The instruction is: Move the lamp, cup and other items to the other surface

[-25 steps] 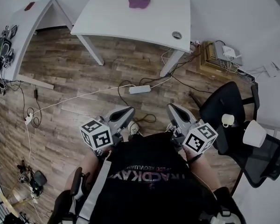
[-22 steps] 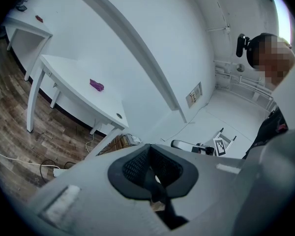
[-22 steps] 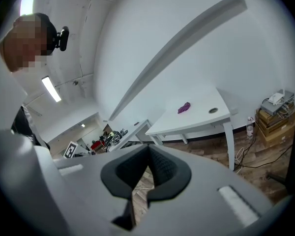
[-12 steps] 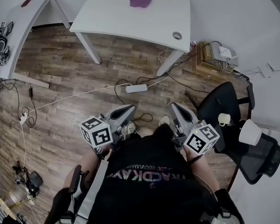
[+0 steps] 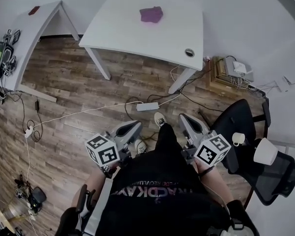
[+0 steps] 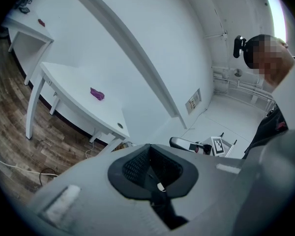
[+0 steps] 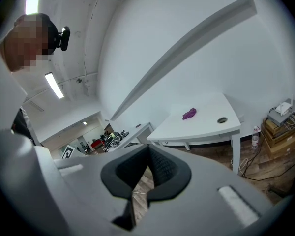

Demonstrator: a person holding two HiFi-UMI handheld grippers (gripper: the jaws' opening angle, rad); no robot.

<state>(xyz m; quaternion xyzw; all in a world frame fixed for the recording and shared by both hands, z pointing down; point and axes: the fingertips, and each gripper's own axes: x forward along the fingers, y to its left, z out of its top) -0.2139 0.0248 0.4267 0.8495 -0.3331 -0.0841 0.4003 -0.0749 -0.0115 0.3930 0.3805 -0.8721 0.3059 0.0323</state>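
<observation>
Floor: wood floor point(image 5: 78, 90) fills the middle of the head view between the person and the desks.
Near desk: white desk point(image 5: 123, 31) at upper centre, well ahead of both tongs; it carries a purple cloth point(image 5: 151, 14) near its far edge and has a round cable port point(image 5: 189, 52) at its right corner.
Far desk: second white desk point(image 5: 37, 28) at upper left, with a small dark red item point(image 5: 34, 10) on top; dark gear is piled at its left end, too small to name.
Obstructions on floor: a white power strip point(image 5: 147, 106) and loose cables point(image 5: 73, 114) lie across the boards between the person's shoe point(image 5: 160, 118) and the near desk.
Right side: a cardboard box point(image 5: 221, 70) with white devices on it stands by the wall; a black chair point(image 5: 233, 112) and a mesh chair point(image 5: 278, 173) crowd the right edge.
Cup: white cup point(image 5: 239, 139) at centre right, just beside the black chair.
Lamp: lamp point(image 5: 265, 151), white shade showing, next to the cup above the mesh chair; what bears these two cannot be made out.
Left tongs: left tongs point(image 5: 130, 128) at lower centre, jaws together, nothing between them, touching nothing.
Right tongs: right tongs point(image 5: 185, 120) to the right of the left pair, jaws closed, empty, well apart from cup and lamp.
</observation>
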